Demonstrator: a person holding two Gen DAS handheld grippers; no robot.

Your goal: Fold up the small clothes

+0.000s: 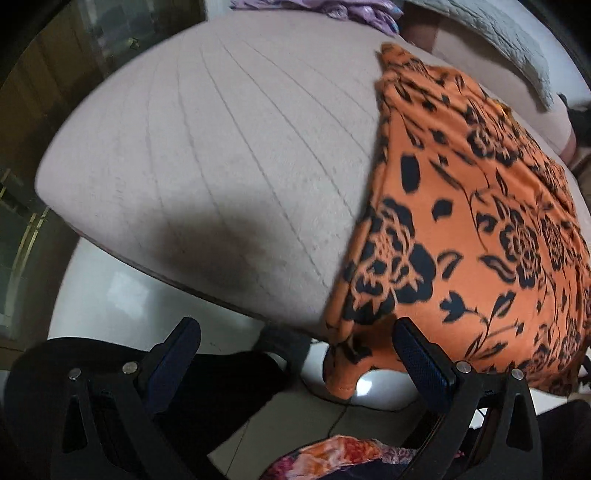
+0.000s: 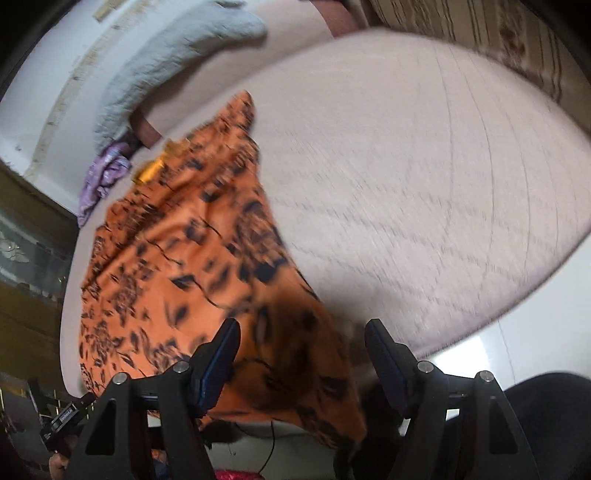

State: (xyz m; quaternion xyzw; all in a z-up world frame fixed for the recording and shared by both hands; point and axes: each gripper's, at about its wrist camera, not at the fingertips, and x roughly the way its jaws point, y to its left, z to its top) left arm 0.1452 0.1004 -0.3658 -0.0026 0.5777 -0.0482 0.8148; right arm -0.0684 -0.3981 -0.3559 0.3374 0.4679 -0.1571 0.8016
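Note:
An orange garment with black flower print (image 1: 472, 229) lies spread on a pale pink quilted cushion (image 1: 207, 155), its near edge hanging over the cushion's front. My left gripper (image 1: 295, 332) is open and empty at the garment's near left corner, its right finger beside the hanging hem. In the right wrist view the same garment (image 2: 192, 258) covers the cushion's left part (image 2: 424, 177). My right gripper (image 2: 303, 339) is open, its jaws on either side of the garment's near right corner without closing on it.
A crumpled purple cloth (image 1: 354, 11) lies at the cushion's far end, also in the right wrist view (image 2: 103, 177). A grey-white quilted pad (image 2: 166, 59) rests behind. Another colourful floral cloth (image 1: 343, 458) is below the left gripper. White glossy floor (image 1: 122, 291) lies in front.

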